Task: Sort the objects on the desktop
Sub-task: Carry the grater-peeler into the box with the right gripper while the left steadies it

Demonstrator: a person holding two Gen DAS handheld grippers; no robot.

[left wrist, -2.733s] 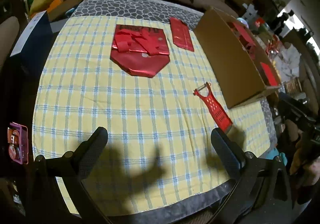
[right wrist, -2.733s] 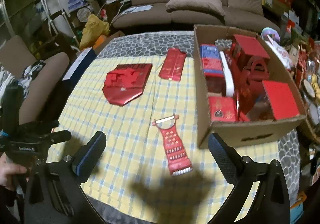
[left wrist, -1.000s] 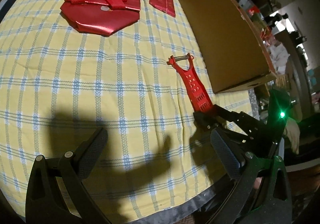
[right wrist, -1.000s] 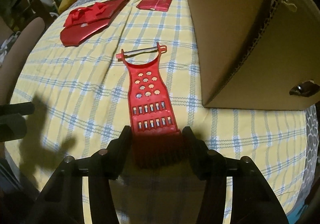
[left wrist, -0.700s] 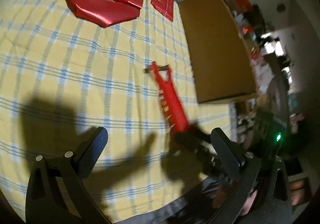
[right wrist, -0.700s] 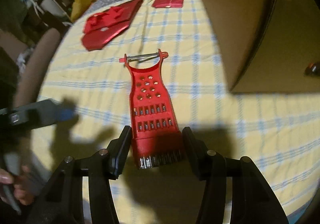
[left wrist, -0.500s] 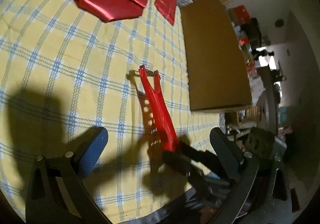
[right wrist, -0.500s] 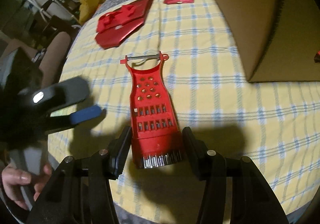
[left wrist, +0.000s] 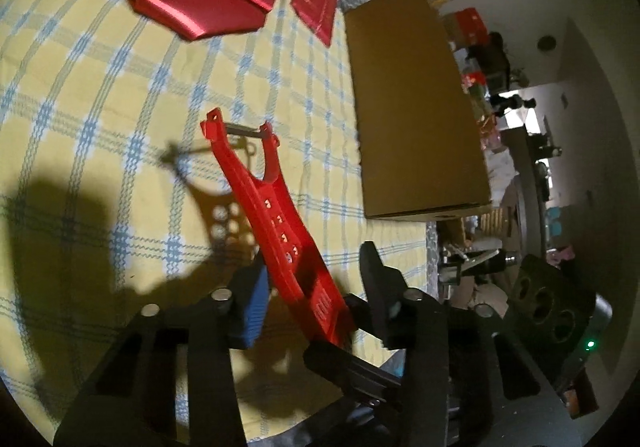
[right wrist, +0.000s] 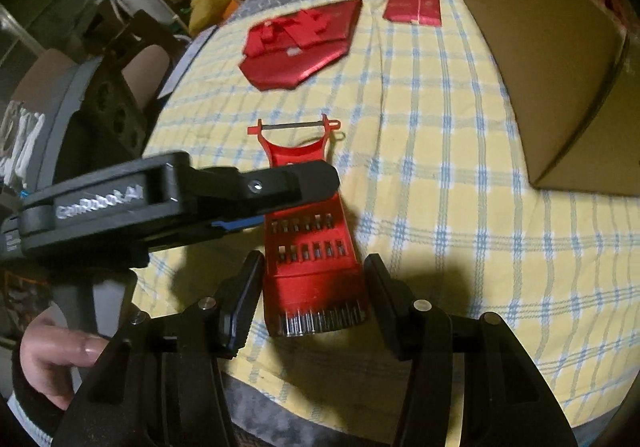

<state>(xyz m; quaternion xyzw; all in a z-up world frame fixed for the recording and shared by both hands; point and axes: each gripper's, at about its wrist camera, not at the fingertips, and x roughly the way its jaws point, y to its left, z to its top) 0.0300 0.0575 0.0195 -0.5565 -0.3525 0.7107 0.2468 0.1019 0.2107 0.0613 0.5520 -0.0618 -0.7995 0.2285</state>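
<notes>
The right tool (right wrist: pixel 314 297) grips the flat, perforated red plastic grater (right wrist: pixel 310 247); the left tool (left wrist: pixel 316 287) is closing around it.

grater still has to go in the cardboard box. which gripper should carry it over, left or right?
Right, probably. The right gripper already clamps the red grater by its edges, with the cardboard box on its side. The left gripper is only closing around the grater's middle.
</notes>
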